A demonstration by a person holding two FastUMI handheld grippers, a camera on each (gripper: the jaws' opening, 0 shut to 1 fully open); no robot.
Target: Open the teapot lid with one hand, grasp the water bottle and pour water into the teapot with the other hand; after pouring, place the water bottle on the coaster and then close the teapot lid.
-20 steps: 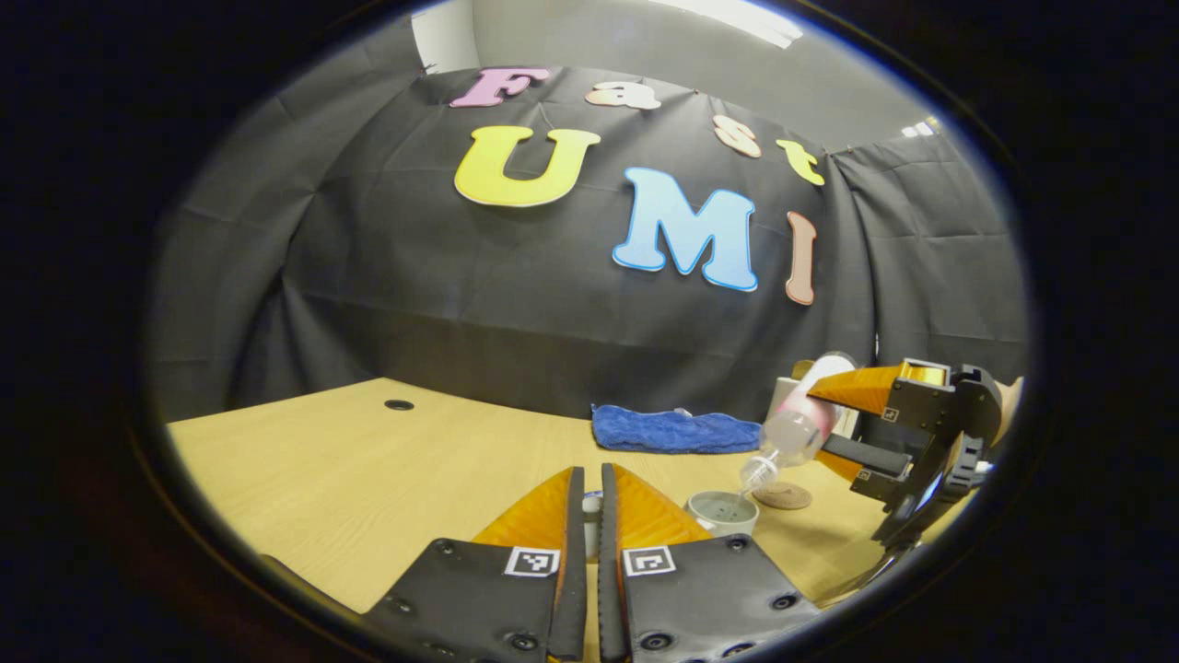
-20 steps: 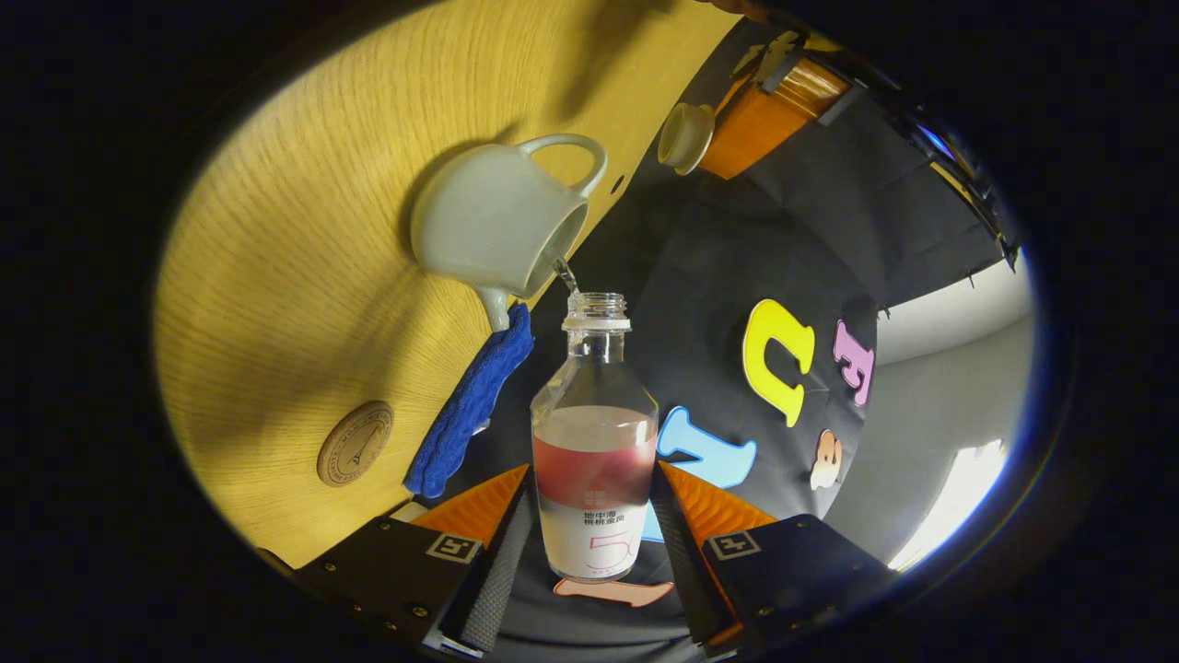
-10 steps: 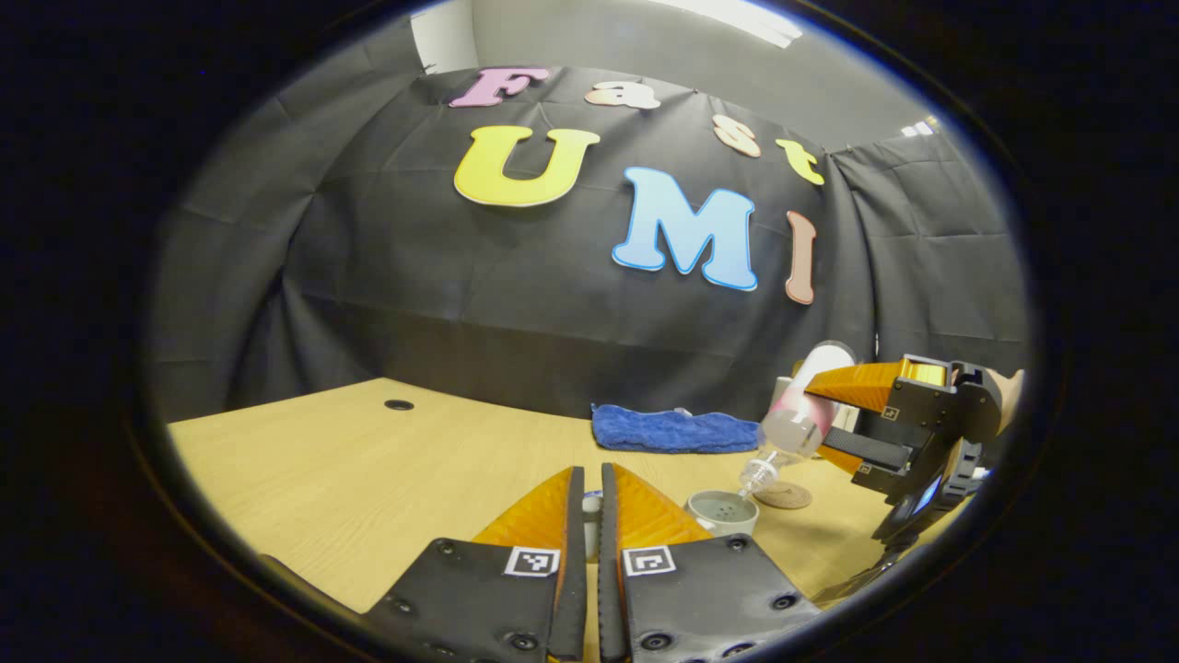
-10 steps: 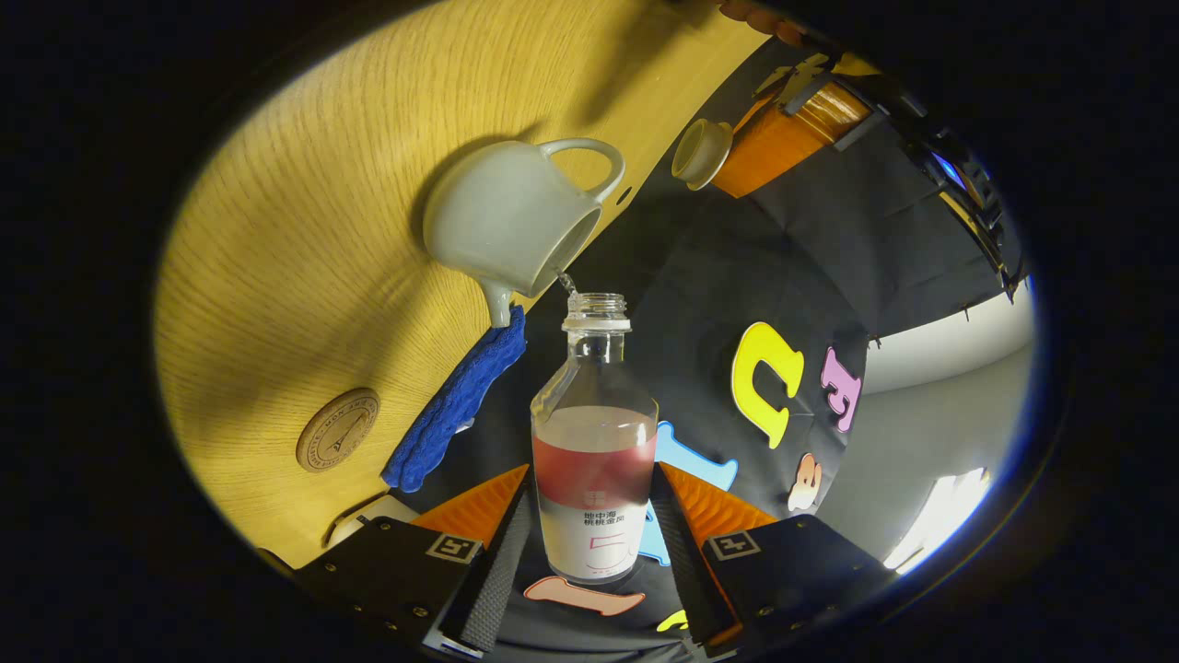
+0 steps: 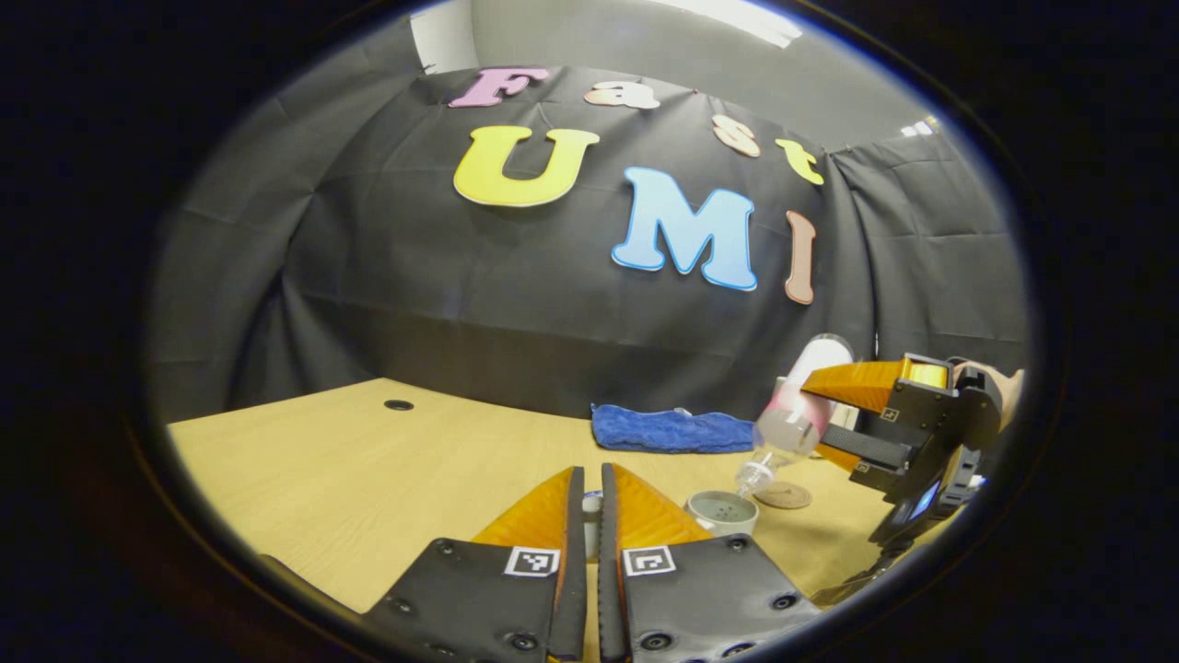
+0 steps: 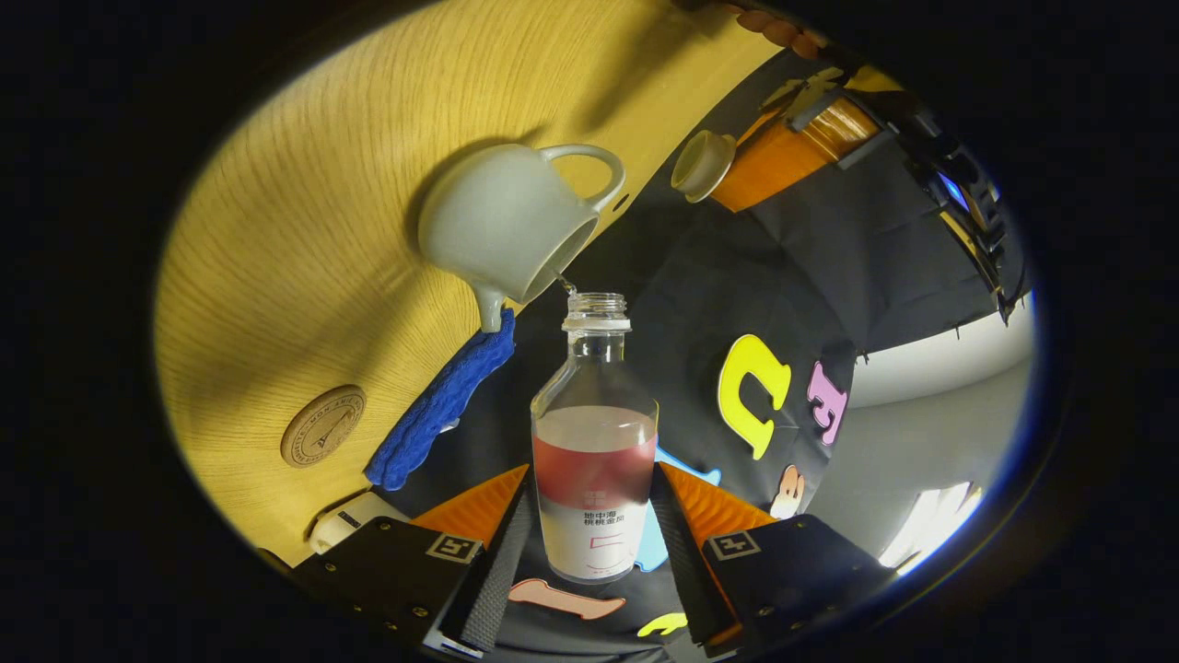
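One wooden table (image 5: 350, 470), wide and bare to the left of the teapot, its far edge meeting the booth wall, with a single small round hole (image 5: 399, 404) near that edge.
One blue cloth (image 5: 668, 429), lying behind the teapot against the far edge.
One teapot (image 6: 505, 230), lid off, standing on the table; seen in the left gripper view as an open rim (image 5: 723, 508) just right of the near fingers.
One water bottle (image 6: 594, 433), cap off, tipped mouth-down over the teapot, neck just above the opening, a thin trickle at the mouth, some liquid left inside.
One round cork coaster (image 5: 783, 495), flat on the table just right of and behind the teapot, nothing on it.
One lid (image 6: 702, 164), held up in the air to the left of the teapot, clear of the table.
One small white item (image 6: 355, 518) behind the coaster, too cut off to identify.

Right gripper (image 6: 591, 516) tilted over the teapot from the right, fingers clamped on the bottle's lower body from both sides, a hand (image 5: 1004, 387) behind it.
Left gripper (image 5: 591, 502) raised left of the teapot, fingers pressed nearly together, pinching the lid's knob, with fingertips of the holding hand at the top edge of the right gripper view.
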